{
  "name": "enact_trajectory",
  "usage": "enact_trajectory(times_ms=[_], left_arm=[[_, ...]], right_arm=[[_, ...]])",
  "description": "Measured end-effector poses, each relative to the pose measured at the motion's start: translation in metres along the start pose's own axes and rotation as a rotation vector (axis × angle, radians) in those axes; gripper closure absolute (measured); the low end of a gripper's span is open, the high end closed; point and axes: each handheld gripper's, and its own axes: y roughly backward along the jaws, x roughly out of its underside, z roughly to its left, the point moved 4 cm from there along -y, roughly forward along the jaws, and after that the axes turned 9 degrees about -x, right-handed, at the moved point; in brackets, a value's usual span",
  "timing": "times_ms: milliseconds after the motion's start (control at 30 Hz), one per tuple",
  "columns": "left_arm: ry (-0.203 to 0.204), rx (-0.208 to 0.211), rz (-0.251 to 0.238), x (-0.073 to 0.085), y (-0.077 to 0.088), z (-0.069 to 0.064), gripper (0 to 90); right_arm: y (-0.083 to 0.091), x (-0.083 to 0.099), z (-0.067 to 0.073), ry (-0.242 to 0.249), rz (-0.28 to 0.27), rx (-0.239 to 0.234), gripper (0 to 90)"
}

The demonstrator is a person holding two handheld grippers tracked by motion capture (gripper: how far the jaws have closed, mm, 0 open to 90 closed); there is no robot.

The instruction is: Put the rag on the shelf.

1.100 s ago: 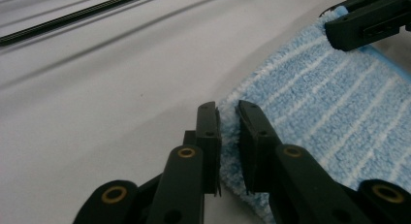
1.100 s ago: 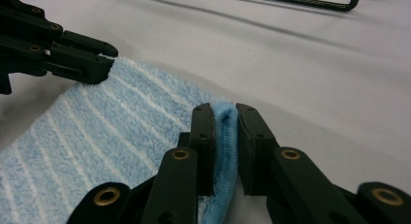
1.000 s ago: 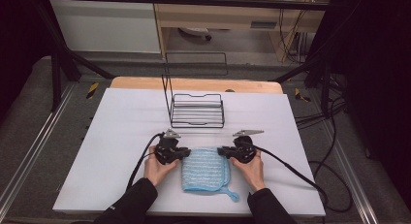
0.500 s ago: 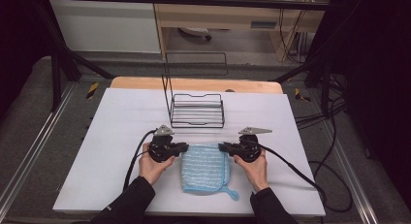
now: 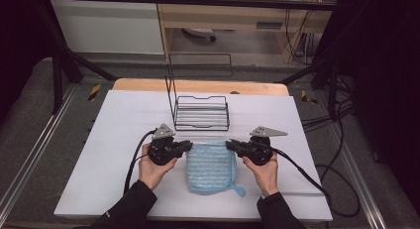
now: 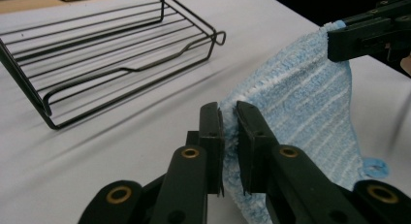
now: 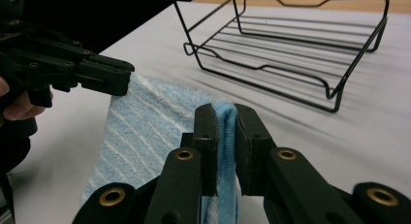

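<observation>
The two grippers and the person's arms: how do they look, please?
Both are black. The left claw and right claw each have two flat black jaws fixed with brass-coloured rivets. A grey three-cornered plate sits on top of each, and a black cable trails behind. The person wears dark sleeves.

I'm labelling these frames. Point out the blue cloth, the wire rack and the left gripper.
blue cloth (image 5: 210, 164): high view, middle of its striped face.
wire rack (image 5: 200, 119): high view, floor bars.
left gripper (image 6: 229, 118): left gripper view, between its fingers.
</observation>
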Motion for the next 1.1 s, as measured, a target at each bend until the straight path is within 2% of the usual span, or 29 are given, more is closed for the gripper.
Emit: enact_trajectory(times_ms=[33,300,667,833,1100], left_arm=[[-0.009,-0.004,-0.010,-0.002,0.002,-0.001,81.6],[-0.023,-0.010,-0.057,-0.013,0.013,-0.008,81.6],[-0.046,-0.022,-0.109,-0.028,0.027,-0.011,81.8],[-0.055,-0.025,-0.144,-0.039,0.035,-0.010,82.0],[-0.068,-0.046,-0.189,-0.060,0.043,-0.010,82.2]], right_arm=[[0.003,-0.004,0.003,0.021,-0.015,0.006,81.2],[0.013,-0.014,0.011,0.050,-0.060,0.013,81.4],[0.024,-0.028,0.027,0.101,-0.112,0.038,81.7],[0.030,-0.039,0.039,0.139,-0.152,0.047,81.7],[0.034,-0.055,0.045,0.160,-0.202,0.072,81.7]])
